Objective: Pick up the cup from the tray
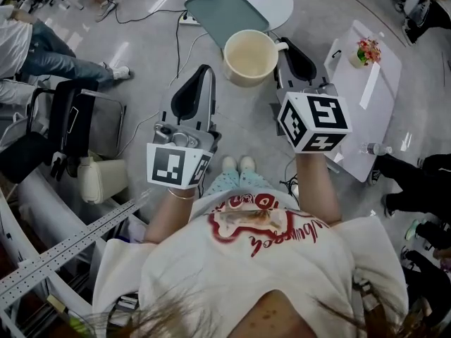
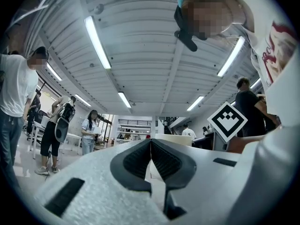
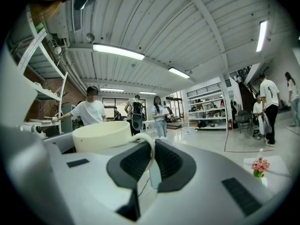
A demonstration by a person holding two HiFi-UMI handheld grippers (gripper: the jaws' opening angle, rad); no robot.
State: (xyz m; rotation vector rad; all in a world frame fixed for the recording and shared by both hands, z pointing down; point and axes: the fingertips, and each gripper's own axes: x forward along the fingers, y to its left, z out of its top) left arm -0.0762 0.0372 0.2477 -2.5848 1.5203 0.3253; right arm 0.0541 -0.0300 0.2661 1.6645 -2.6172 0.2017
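Head view: a person holds two grippers out over the grey floor.
Cup [image 1: 249, 56]: cream, upright, held in the air just left of the right gripper [image 1: 285, 48], and showing at the near edge of the tray [image 1: 224, 11].
Right gripper: jaws clamped on the cup's handle [image 3: 149, 146]; the right gripper view shows the loop pinched between the pads.
Left gripper [image 1: 205, 72]: jaws pressed together with nothing between them.
Tray: teal, lying on a white round table [image 1: 279, 3] at the far side.
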